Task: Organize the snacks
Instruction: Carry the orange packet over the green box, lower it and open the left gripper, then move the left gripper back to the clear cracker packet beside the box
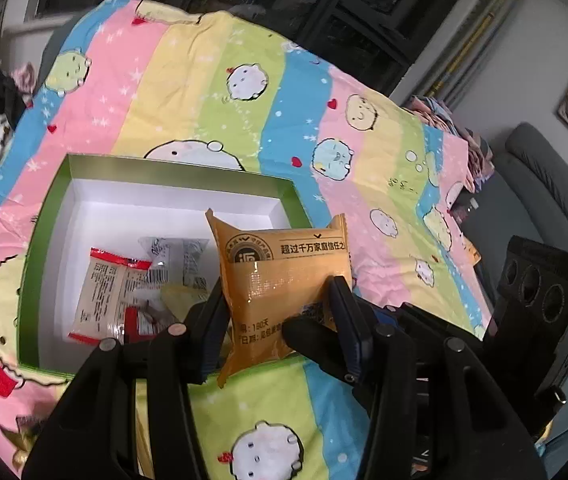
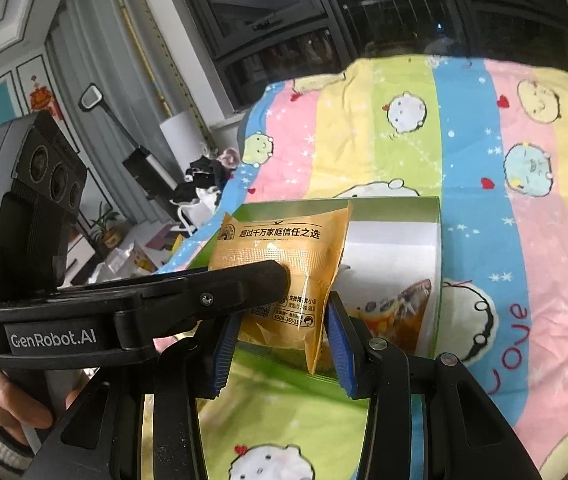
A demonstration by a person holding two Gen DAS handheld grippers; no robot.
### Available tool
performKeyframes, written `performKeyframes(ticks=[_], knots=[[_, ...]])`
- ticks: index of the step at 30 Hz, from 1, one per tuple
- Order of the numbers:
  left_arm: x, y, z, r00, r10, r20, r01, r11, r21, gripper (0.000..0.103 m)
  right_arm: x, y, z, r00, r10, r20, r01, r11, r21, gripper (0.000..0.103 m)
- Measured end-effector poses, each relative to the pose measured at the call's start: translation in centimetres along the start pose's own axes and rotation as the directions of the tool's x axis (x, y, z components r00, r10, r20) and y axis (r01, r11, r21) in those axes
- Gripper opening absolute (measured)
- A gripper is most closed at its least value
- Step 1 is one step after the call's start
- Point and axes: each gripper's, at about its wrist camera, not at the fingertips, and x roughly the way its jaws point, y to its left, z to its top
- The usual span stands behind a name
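Observation:
An orange snack packet (image 1: 284, 280) is held upright over the near right corner of a green box with a white inside (image 1: 164, 172). My left gripper (image 1: 280, 300) is shut on the orange packet. The packet also shows in the right wrist view (image 2: 284, 272), where the left gripper's finger (image 2: 260, 276) presses its side. My right gripper (image 2: 280, 320) has its blue pads on either side of the packet's lower part; whether they grip it is unclear. The box (image 2: 431, 208) holds a red and white packet (image 1: 104, 292), a clear packet (image 1: 176, 256) and a printed packet (image 2: 399, 312).
A striped pastel bedspread (image 1: 244, 100) with cartoon faces covers the bed. A grey sofa (image 1: 539, 176) stands to the right of the bed. Dark windows (image 2: 323, 12) lie beyond it. Bags and clutter (image 2: 200, 184) sit on the floor at the bed's left.

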Motion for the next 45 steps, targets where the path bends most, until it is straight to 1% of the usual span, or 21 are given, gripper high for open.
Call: performKeyframes(ticks=[4, 9, 12, 15, 18, 20, 21, 24, 25, 26, 27, 28, 30, 33, 35, 38, 39, 40, 41, 45], knots=[[1.6, 1.6, 1.0, 1.000, -0.001, -0.031, 0.000, 0.999, -0.042, 0.049, 2.2, -0.4, 0.8, 0.999, -0.018, -0.044, 0.018, 1.000, 0.002, 0.044], [3.7, 3.4, 1.6, 0.996, 0.000, -0.093, -0.009, 0.996, -0.093, 0.049, 4.8, -1.6, 1.1, 0.994, -0.020, -0.110, 0.024, 0.999, 0.036, 0.044], [4.9, 4.3, 1.5, 0.991, 0.009, -0.135, -0.027, 0.991, -0.132, 0.049, 6.3, -2.0, 1.1, 0.986, -0.033, -0.164, 0.043, 0.998, 0.055, 0.044], [5.7, 4.7, 1.5, 0.986, 0.030, -0.165, -0.055, 0.987, -0.150, 0.050, 7.4, -2.3, 0.9, 0.976, -0.055, -0.211, 0.069, 0.996, 0.062, 0.044], [5.8, 5.1, 1.6, 0.984, 0.036, -0.176, -0.065, 0.984, -0.165, 0.053, 7.8, -2.4, 0.9, 0.970, -0.071, -0.231, 0.090, 0.993, 0.070, 0.044], [5.6, 5.2, 1.5, 0.983, 0.053, -0.176, -0.080, 0.985, -0.154, 0.057, 7.9, -2.3, 0.9, 0.968, -0.094, -0.233, 0.109, 0.993, 0.054, 0.044], [5.4, 5.2, 1.5, 0.982, 0.068, -0.174, -0.094, 0.985, -0.144, 0.062, 7.8, -2.2, 0.8, 0.967, -0.106, -0.232, 0.120, 0.992, 0.046, 0.045], [4.4, 5.1, 1.6, 0.986, 0.074, -0.149, -0.094, 0.987, -0.129, 0.068, 6.9, -2.3, 0.7, 0.967, -0.139, -0.213, 0.151, 0.988, 0.040, 0.048], [3.6, 5.1, 1.6, 0.988, 0.083, -0.133, -0.099, 0.987, -0.124, 0.074, 6.4, -2.2, 0.8, 0.970, -0.141, -0.200, 0.153, 0.987, 0.043, 0.049], [3.3, 5.1, 1.7, 0.989, 0.087, -0.122, -0.102, 0.987, -0.121, 0.076, 6.1, -2.2, 0.9, 0.971, -0.145, -0.189, 0.156, 0.987, 0.043, 0.054], [2.7, 5.1, 1.7, 0.990, 0.091, -0.109, -0.104, 0.987, -0.119, 0.077, 5.5, -2.1, 0.9, 0.973, -0.153, -0.174, 0.162, 0.986, 0.040, 0.058], [2.0, 5.1, 1.7, 0.991, 0.093, -0.095, -0.104, 0.988, -0.115, 0.077, 5.0, -1.9, 0.9, 0.974, -0.161, -0.161, 0.169, 0.985, 0.036, 0.059], [0.4, 5.1, 1.6, 0.993, 0.098, -0.063, -0.104, 0.988, -0.111, 0.078, 3.7, -1.4, 0.7, 0.978, -0.163, -0.134, 0.168, 0.985, 0.027, 0.059], [-2.3, 5.0, 0.7, 0.995, 0.102, -0.023, -0.104, 0.988, -0.110, 0.085, 2.0, -0.5, 0.3, 0.980, -0.168, -0.109, 0.171, 0.985, 0.023, 0.059], [-4.1, 4.7, -0.2, 0.994, 0.107, -0.001, -0.106, 0.989, -0.100, 0.087, 0.9, 0.4, -0.2, 0.982, -0.159, -0.097, 0.161, 0.987, 0.018, 0.061], [-6.2, 4.2, -1.8, 0.992, 0.126, 0.013, -0.124, 0.989, -0.079, 0.089, -0.6, 2.1, -1.0, 0.985, -0.145, -0.089, 0.146, 0.989, 0.005, 0.071], [-6.9, 4.1, -2.4, 0.991, 0.130, 0.016, -0.128, 0.989, -0.075, 0.094, -0.9, 2.6, -1.3, 0.987, -0.138, -0.086, 0.139, 0.990, 0.002, 0.075], [-7.6, 4.1, -3.1, 0.990, 0.137, 0.019, -0.135, 0.988, -0.073, 0.103, -1.4, 3.1, -1.7, 0.987, -0.132, -0.087, 0.133, 0.991, 0.000, 0.076], [-8.2, 4.1, -3.9, 0.990, 0.142, 0.021, -0.140, 0.987, -0.076, 0.102, -1.8, 3.6, -2.1, 0.988, -0.130, -0.088, 0.131, 0.991, 0.001, 0.077], [-10.2, 4.5, -6.6, 0.989, 0.144, 0.010, -0.142, 0.984, -0.112, 0.102, -2.9, 4.9, -3.8, 0.988, -0.114, -0.100, 0.116, 0.993, 0.016, 0.081]])
